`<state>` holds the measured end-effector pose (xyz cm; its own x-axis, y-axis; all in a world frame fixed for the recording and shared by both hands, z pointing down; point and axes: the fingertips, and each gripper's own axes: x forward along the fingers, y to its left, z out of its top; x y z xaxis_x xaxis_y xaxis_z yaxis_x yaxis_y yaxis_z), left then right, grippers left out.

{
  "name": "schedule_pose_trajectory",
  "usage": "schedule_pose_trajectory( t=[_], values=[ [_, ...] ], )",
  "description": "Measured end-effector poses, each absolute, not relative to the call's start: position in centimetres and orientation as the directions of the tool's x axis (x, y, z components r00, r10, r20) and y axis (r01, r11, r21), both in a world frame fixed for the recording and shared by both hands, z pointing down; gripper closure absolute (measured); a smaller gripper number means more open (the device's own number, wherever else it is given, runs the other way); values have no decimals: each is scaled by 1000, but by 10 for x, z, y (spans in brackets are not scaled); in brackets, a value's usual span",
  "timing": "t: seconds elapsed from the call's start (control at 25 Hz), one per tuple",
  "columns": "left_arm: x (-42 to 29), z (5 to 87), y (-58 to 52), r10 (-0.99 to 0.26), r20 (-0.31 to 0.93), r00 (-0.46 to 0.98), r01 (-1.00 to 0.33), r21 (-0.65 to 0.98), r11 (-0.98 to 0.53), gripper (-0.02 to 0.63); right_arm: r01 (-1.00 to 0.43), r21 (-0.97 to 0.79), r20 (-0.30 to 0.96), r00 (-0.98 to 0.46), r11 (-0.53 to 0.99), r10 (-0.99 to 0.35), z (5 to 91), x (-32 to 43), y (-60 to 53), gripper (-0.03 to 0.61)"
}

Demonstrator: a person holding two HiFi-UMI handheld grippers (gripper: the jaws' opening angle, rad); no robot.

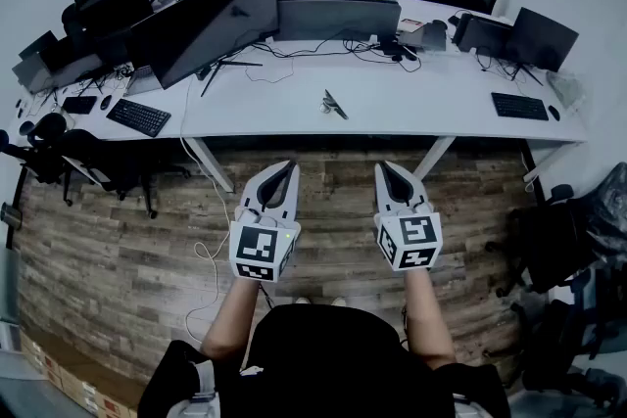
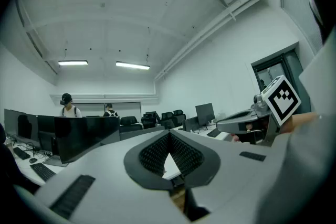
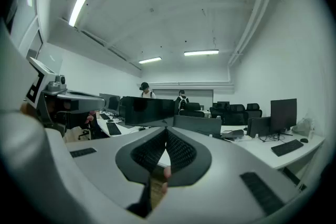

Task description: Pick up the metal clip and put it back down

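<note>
seen from above, the clip (image 1: 334,104) lies on a white desk (image 1: 441,98), well ahead of both grippers and roughly midway between their lines. neither is clearly nearer. its long axis runs diagonally, from far left to near right. the left gripper (image 1: 290,167) and right gripper (image 1: 385,167) are held side by side over the wood floor, short of the desk edge, forearms straight out, both pointing about level at the desk. both have their jaw tips together with nothing between them. reaching the clip likely means moving forward and opening one gripper.
</note>
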<state>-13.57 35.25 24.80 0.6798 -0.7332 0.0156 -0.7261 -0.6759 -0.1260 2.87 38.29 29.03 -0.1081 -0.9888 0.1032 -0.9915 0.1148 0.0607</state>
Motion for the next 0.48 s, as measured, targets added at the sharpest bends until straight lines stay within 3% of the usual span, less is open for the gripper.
schedule_pose_trajectory(
  t=[0.48],
  values=[
    [-128, 254, 359, -725, 11, 689, -719, -118, -685, 602, -992, 28, 104, -120, 124, -987, 292, 37, 387, 554]
  ],
)
